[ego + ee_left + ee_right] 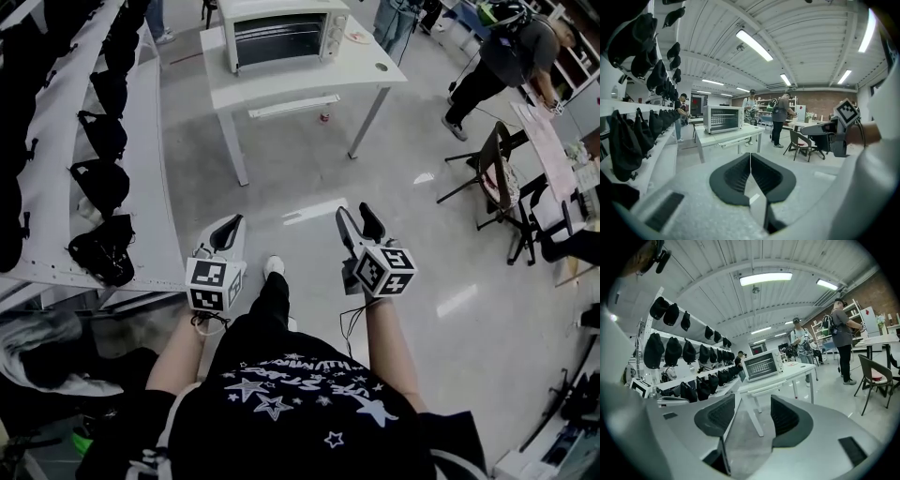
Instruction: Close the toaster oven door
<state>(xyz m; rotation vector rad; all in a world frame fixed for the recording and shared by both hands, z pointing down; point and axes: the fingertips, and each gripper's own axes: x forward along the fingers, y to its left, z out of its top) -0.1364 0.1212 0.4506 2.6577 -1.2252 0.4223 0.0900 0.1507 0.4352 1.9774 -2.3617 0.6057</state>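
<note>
My left gripper (228,225) is clenched on nothing, its pads meeting. My right gripper (357,217) stands released, jaws apart and empty. Both hang over bare floor, well short of the table (370,73). The oven (281,33) sits toward the table's left end. Its door looks upright, already shut as far as I can tell.

The risks I see:
- Walking in, my left gripper could catch the caps (101,183) on the rack (141,141) left of the table.
- Shoving a door that's already closed could slide the oven back on the table.
- My open right jaws could snag the oven's handle.
</note>
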